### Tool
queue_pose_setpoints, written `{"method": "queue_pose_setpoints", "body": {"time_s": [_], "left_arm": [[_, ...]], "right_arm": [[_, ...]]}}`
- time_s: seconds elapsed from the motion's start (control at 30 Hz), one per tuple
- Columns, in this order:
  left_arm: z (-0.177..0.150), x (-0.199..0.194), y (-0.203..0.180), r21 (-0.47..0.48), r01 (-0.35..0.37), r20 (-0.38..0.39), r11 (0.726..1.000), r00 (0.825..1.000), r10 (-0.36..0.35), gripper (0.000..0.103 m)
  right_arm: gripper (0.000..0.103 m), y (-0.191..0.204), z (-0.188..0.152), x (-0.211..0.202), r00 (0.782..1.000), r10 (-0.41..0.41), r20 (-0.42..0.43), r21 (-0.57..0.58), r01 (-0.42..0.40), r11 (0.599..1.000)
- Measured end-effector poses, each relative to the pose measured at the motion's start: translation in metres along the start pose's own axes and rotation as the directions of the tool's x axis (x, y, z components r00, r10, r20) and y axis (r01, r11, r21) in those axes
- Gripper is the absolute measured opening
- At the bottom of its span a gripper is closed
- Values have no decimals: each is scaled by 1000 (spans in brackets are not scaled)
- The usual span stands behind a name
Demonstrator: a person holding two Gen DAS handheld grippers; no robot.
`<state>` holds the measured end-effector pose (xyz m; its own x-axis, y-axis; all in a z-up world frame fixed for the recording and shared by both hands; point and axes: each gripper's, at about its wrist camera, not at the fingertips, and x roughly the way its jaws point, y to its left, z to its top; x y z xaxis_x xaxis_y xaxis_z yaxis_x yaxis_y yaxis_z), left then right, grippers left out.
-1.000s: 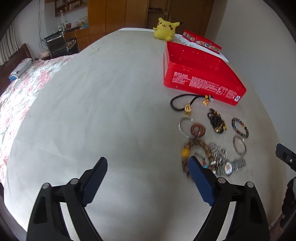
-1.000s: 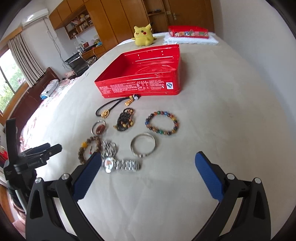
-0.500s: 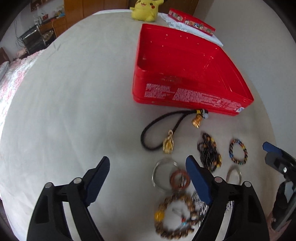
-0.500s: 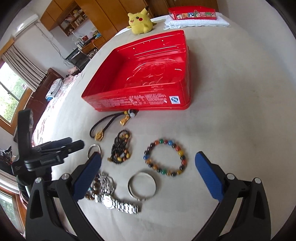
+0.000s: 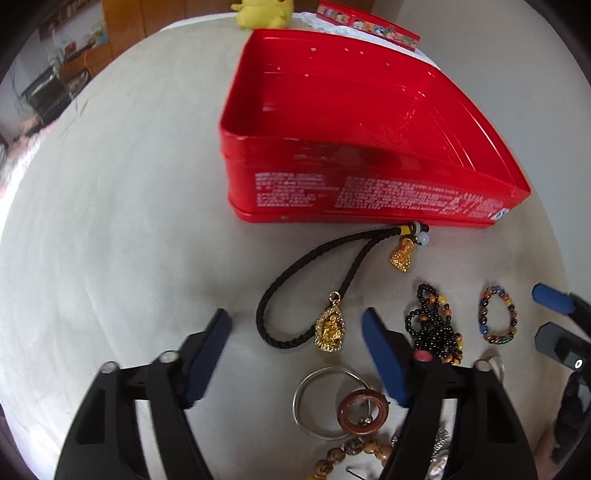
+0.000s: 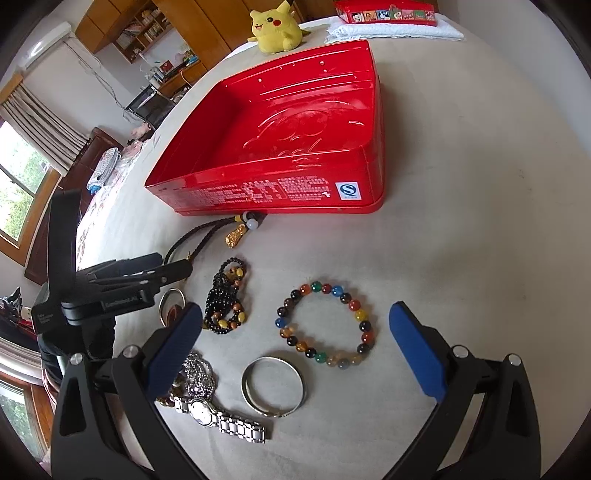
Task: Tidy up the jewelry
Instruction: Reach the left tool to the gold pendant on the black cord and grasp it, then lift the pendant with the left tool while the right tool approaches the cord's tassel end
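An empty red tin stands on the white bed. In front of it lies a black cord necklace with gold pendants. My left gripper is open, low over the cord and its gold pendant. My right gripper is open, its fingers either side of a multicoloured bead bracelet. Nearby lie a black bead bracelet, a silver bangle, a watch, a silver ring with a brown ring and a wooden bead bracelet.
A yellow plush toy and a red lid on a white towel sit behind the tin. The left gripper's body shows in the right wrist view. The bed edge and a flowered quilt lie to the left.
Both grippers have moved forward and lower towards the jewelry and the tin. The left now frames the cord necklace, the right frames the multicoloured bracelet. Both stay open.
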<state>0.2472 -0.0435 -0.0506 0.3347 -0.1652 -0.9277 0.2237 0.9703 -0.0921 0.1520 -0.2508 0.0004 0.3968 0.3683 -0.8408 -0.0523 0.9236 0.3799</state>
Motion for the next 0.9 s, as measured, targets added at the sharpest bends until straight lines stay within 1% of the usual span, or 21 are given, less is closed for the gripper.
{"method": "queue_pose_setpoints", "body": {"time_s": [0.03, 0.07, 0.1, 0.13, 0.2, 0.33, 0.37, 0.6, 0.67, 0.73, 0.77, 0.83, 0.87, 0.9], "left_arm": [[-2, 0, -3, 6, -18, 6, 1000, 1000, 18, 55], [-2, 0, -4, 12, -28, 10, 1000, 1000, 28, 48], [-3, 0, -5, 15, -20, 12, 1000, 1000, 20, 43], [-6, -1, -5, 15, -16, 13, 1000, 1000, 16, 41], [-10, -4, -8, 22, -15, 16, 1000, 1000, 14, 28], [-14, -6, -10, 20, -6, 27, 1000, 1000, 6, 19], [-16, -8, -9, 15, -1, 31, 1000, 1000, 1, 15], [-24, -17, -3, -21, 38, 43, 999, 998, -37, 11], [-25, -27, 12, -37, 52, 55, 998, 997, -50, 11], [-27, -40, 18, -42, 62, 80, 997, 995, -58, 11], [-28, -46, 19, -43, 66, 94, 997, 994, -61, 11], [-33, -62, 20, -43, 77, 113, 996, 991, -71, 11], [-34, -67, 21, -45, 84, 119, 995, 990, -78, 11], [-34, -72, 22, -46, 92, 126, 995, 988, -85, 11]], "right_arm": [[100, 1, 0, 1, 1000, -3, -1, -2, 3, 1000], [100, 1, 0, 3, 1000, -5, -2, -4, 5, 1000], [100, 1, 0, 4, 1000, -6, -5, -3, 6, 1000], [100, 0, 0, 5, 1000, -8, -8, -1, 8, 1000], [100, -1, 0, 7, 1000, -15, -10, 5, 15, 1000], [100, -4, -1, 8, 1000, -23, -7, 14, 23, 1000], [100, -4, -1, 8, 1000, -24, -6, 14, 24, 1000], [100, -11, -2, 12, 999, -32, -10, 21, 33, 999], [100, -13, -1, 11, 999, -33, -9, 25, 33, 999], [97, -15, -2, 9, 999, -33, -4, 25, 33, 999], [94, -15, -2, 8, 1000, -31, -4, 26, 31, 999], [83, -18, -2, 8, 1000, -23, -9, 30, 23, 999], [75, -18, -2, 9, 1000, -21, -14, 33, 21, 999], [74, -20, -3, 10, 1000, -14, -27, 41, 15, 999]]}}
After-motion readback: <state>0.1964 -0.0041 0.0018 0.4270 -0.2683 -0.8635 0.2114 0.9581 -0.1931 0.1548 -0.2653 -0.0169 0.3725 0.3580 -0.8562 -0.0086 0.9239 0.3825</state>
